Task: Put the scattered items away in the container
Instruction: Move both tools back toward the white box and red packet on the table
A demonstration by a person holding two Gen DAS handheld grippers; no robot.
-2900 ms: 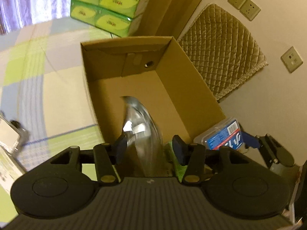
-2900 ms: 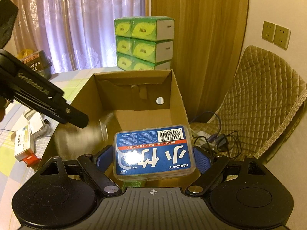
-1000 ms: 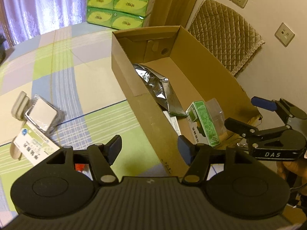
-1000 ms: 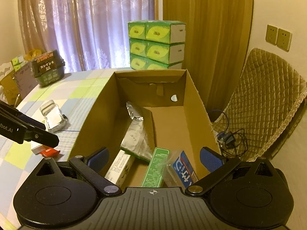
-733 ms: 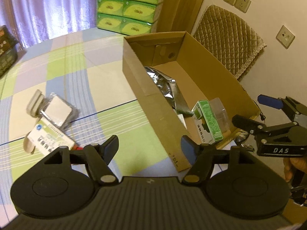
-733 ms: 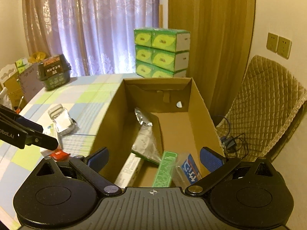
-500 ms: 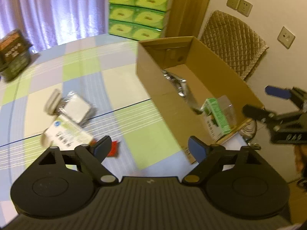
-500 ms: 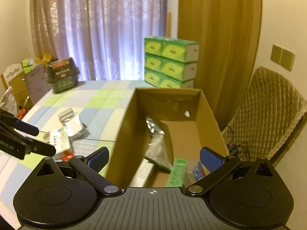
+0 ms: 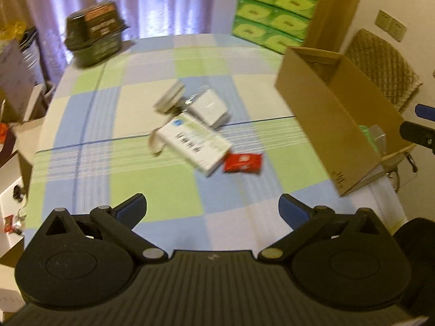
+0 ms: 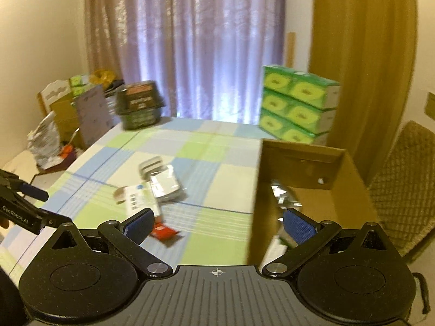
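At the far left of the left wrist view, a dark lidded tub (image 9: 93,36) sits at the back corner of the checked tablecloth (image 9: 130,179), in front of the pale curtain (image 9: 163,2). The left gripper (image 9: 212,211) hangs over the near edge of the cloth with its blue-padded jaws spread wide and nothing between them.

Toward the middle of the cloth lies a small cluster of loose items. A rolled, pale object (image 9: 170,98) is farthest back, too blurred to identify. Just beside it lies a white packet in clear wrap (image 9: 210,107). In front of these a white medicine box (image 9: 194,143) with dark printing lies at an angle, with a small red sachet (image 9: 242,163) touching or just beside its near right corner. All four lie outside the container.

Further right, the open cardboard box (image 9: 334,125) stands on the right edge of the table, with a stack of green tissue packs (image 9: 273,13) behind it. In the right wrist view a crumpled silver foil bag (image 10: 284,194) shows inside the box. The right gripper (image 10: 218,222) is held above the box's near left wall, its jaws also wide apart and empty. A quilted chair back (image 10: 407,179) stands at the far right.
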